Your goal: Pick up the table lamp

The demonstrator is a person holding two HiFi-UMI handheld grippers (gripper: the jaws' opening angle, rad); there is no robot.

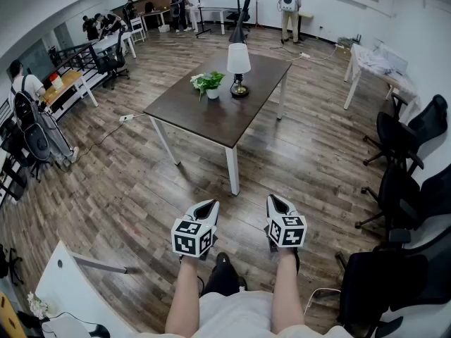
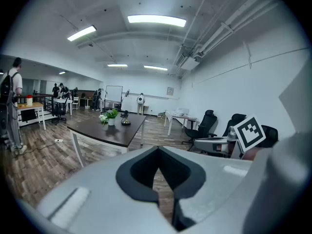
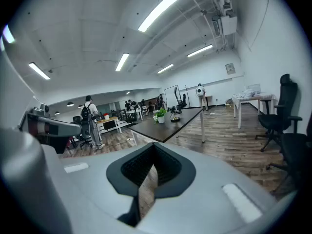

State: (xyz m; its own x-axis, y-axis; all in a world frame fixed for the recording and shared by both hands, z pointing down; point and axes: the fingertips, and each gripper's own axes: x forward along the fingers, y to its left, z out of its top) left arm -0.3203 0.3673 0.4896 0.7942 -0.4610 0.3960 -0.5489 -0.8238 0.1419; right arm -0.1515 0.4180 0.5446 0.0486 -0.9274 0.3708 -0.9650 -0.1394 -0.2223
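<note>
The table lamp (image 1: pixel 238 65), with a white shade on a dark round base, stands at the far side of a dark brown table (image 1: pixel 211 115), beside a small potted plant (image 1: pixel 208 84). Both grippers hang low over the wooden floor, well short of the table's near corner. My left gripper (image 1: pixel 208 205) is shut and holds nothing. My right gripper (image 1: pixel 273 201) is also shut and empty. Far ahead in the left gripper view are the lamp (image 2: pixel 125 119) and plant (image 2: pixel 111 116), beyond the closed left gripper (image 2: pixel 157 152). The right gripper view shows the lamp (image 3: pixel 175 112) past the shut right gripper (image 3: pixel 153 147).
Black office chairs (image 1: pixel 407 141) line the right side, and a white table (image 1: pixel 380 63) stands behind them. A person with a backpack (image 1: pixel 27 108) stands at the left by desks. A cable with a plug (image 1: pixel 127 118) lies on the floor left of the table. A white desk (image 1: pixel 70 287) is at bottom left.
</note>
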